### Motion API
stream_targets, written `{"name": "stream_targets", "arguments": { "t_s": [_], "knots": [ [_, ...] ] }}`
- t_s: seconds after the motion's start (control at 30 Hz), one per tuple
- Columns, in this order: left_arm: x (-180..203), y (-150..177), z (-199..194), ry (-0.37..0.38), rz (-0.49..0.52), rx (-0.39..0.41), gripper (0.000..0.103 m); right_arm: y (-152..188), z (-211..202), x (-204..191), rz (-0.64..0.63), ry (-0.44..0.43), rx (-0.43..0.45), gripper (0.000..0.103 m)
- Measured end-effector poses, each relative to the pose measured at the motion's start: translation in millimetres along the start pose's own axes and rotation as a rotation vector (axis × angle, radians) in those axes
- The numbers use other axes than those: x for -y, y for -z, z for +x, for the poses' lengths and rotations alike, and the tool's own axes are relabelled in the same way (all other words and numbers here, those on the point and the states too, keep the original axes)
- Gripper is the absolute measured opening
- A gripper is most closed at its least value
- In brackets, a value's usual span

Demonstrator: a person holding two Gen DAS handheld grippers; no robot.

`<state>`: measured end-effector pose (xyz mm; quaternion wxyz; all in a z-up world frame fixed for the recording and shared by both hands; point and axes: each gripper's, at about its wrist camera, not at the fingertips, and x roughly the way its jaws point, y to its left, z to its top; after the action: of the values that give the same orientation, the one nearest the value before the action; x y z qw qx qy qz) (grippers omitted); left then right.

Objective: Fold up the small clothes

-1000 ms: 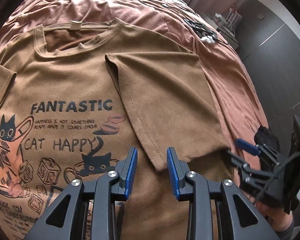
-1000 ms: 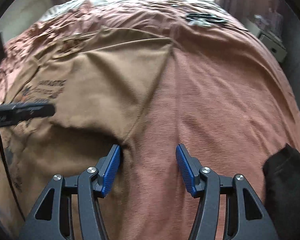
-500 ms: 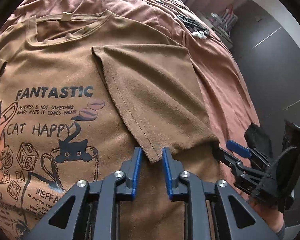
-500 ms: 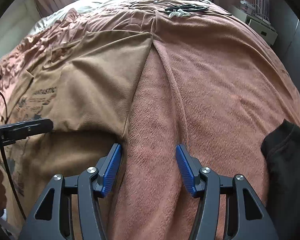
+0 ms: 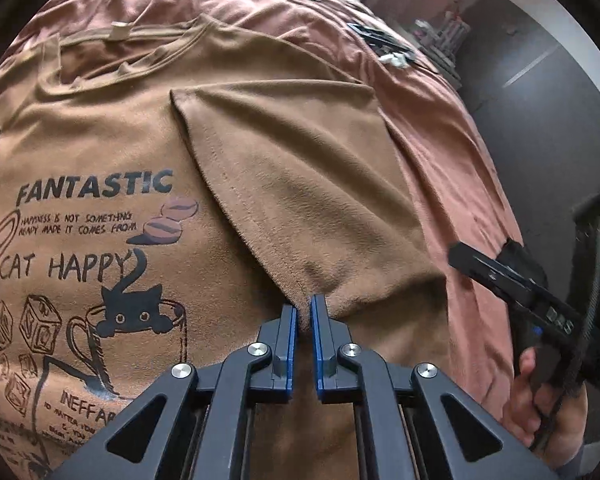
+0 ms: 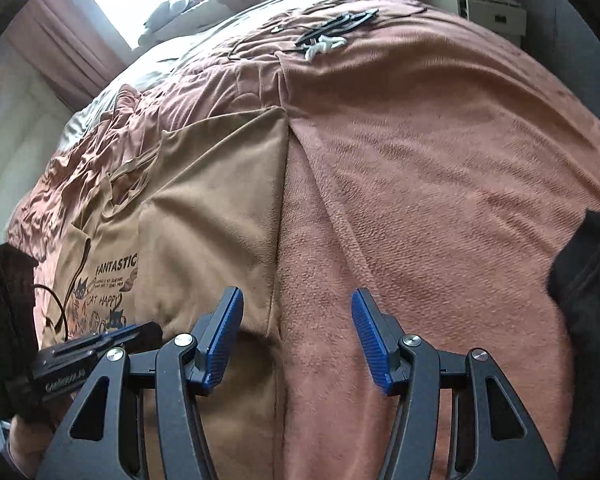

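The brown T-shirt [image 5: 112, 128] lies print-up on the pink blanket [image 6: 440, 184], lettered "FANTASTIC" and "CAT HAPPY" with cat drawings. Its folded-in sleeve [image 5: 300, 184] lies over the chest, ahead of the left gripper [image 5: 303, 312], whose fingers stand almost closed on the sleeve's lower corner. The right gripper [image 6: 298, 304] hangs with fingers wide, holding nothing, straddling the shirt's side edge. Bare blanket extends ahead and right of its fingers; a black garment [image 6: 592, 300] lies far right.

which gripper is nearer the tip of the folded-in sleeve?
Left. The left gripper is nearly shut right at the sleeve tip. The right gripper is open, straddling the shirt's side edge, further off.
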<state>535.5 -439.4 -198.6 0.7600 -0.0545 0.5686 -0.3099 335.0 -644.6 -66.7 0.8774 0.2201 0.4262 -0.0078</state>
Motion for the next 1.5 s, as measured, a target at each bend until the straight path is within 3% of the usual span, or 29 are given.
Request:
{"name": "stream_targets", "arguments": {
  "t_s": [0.13, 0.37, 0.57, 0.73, 0.83, 0.9, 1.0, 1.13, 1.2, 1.33, 1.5],
  "knots": [
    [1.0, 4.1, -4.3, 0.011, 0.020, -0.019, 0.006, -2.5, 4.3, -13.4, -0.039, 0.009, 0.008, 0.054],
    [0.7, 6.7, -3.6, -0.020, 0.057, -0.035, 0.007, 9.4, 27.2, -20.7, -0.128, 0.119, -0.035, 0.051],
    [-8.7, 7.3, -8.7, 0.001, 0.023, -0.044, 0.009, 23.7, 19.8, -25.3, -0.181, 0.170, -0.026, 0.051],
    [-20.0, 9.3, -31.6, -0.056, 0.004, -0.037, 0.010, 31.5, 0.2, -20.1, -0.128, 0.156, -0.027, 0.050],
    [-27.7, 12.2, -54.1, -0.076, -0.014, -0.013, 0.030, 37.4, -19.8, -20.1, -0.105, 0.114, -0.019, 0.050],
    [-31.3, 15.8, -73.0, -0.107, -0.011, 0.016, 0.053, 41.9, -36.5, -24.8, -0.110, 0.097, -0.009, 0.050],
    [-34.0, 23.3, -101.2, -0.145, -0.001, 0.063, 0.062, 48.6, -60.2, -33.4, -0.124, 0.069, -0.003, 0.051],
    [-35.9, 34.2, -131.8, -0.164, 0.006, 0.081, 0.073, 61.6, -90.7, -46.7, -0.147, 0.084, 0.005, 0.081],
    [-34.0, 43.4, -152.7, -0.170, 0.020, 0.098, 0.085, 71.0, -110.0, -55.8, -0.153, 0.095, 0.006, 0.086],
    [-28.9, 62.9, -196.2, -0.174, 0.056, 0.149, 0.095, 91.1, -148.9, -72.4, -0.149, 0.101, 0.033, 0.103],
    [-32.5, 84.3, -246.9, -0.169, 0.052, 0.184, 0.097, 109.3, -185.1, -87.6, -0.137, 0.098, 0.039, 0.103]
  ]
}}
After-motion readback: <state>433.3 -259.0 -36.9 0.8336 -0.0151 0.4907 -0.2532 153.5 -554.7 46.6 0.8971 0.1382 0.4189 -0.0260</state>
